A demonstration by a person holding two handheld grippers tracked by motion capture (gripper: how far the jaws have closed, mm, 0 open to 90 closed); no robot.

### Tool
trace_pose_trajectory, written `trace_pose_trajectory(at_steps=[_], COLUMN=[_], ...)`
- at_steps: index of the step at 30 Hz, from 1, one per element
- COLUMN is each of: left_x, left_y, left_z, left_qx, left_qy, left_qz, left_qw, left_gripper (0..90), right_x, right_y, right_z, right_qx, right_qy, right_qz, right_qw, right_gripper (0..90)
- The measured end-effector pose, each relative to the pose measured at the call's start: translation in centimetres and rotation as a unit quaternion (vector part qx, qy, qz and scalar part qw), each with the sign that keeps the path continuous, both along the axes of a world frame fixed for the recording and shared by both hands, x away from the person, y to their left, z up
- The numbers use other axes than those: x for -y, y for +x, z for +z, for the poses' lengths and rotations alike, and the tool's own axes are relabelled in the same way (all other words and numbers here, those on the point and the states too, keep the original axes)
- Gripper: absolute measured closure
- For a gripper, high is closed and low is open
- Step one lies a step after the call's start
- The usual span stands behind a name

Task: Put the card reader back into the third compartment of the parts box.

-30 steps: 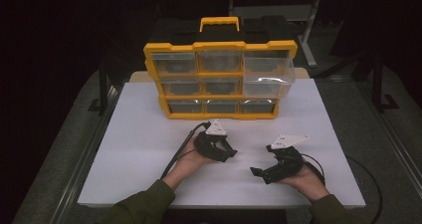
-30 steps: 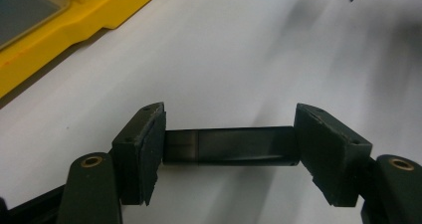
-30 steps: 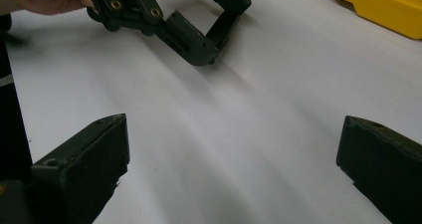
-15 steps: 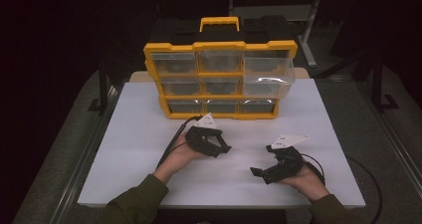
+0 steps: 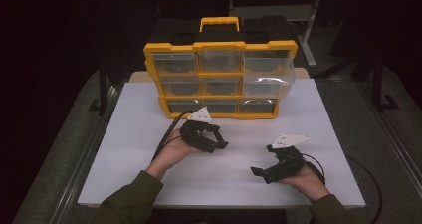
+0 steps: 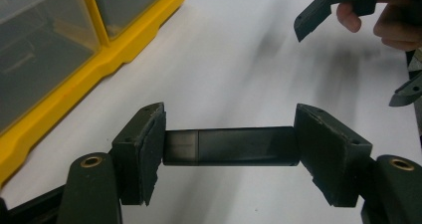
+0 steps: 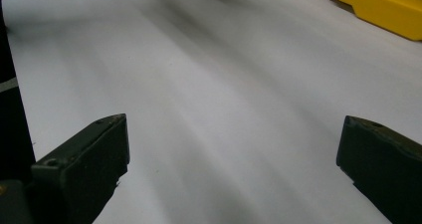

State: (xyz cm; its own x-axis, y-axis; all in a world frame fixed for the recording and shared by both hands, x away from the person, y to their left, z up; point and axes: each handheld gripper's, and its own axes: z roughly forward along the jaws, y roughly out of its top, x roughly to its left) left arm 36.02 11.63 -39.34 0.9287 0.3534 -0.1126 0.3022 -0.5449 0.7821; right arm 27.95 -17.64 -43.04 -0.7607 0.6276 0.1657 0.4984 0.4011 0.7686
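A white table (image 5: pixel 149 114) carries a yellow organizer (image 5: pixel 219 79) of clear drawers with a black carry handle side behind; one upper right drawer stands pulled out. In front of it, near its bottom row, the left gripper (image 6: pixel 229 149) clenches a dark, short bar (image 6: pixel 231 146) end to end between its pads, lifted off the tabletop. Well apart, nearer the person, the right gripper (image 7: pixel 234 164) rests low with its jaws released and spread wide over bare table.
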Motion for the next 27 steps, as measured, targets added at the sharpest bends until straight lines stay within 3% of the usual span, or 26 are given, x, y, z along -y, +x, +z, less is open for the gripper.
trace_pose_trajectory(at_steps=[7, 27], left_x=[-0.2, -0.1], left_y=[0.3, 1.5], left_z=[1.4, 7.6], left_qx=[-0.003, 0.009], left_qy=[-0.011, -0.034], left_qz=[-0.009, -0.039], left_qw=[0.9999, 0.9986], left_gripper=[30.1, 30.1], right_x=[-0.1, 0.0], right_y=[0.0, 0.0], right_z=[0.0, 0.1], right_qx=[0.0, 0.0], right_qy=[0.001, 0.004], right_qz=[0.001, -0.001], right_qw=[1.0, 1.0], right_gripper=[0.0, 0.0])
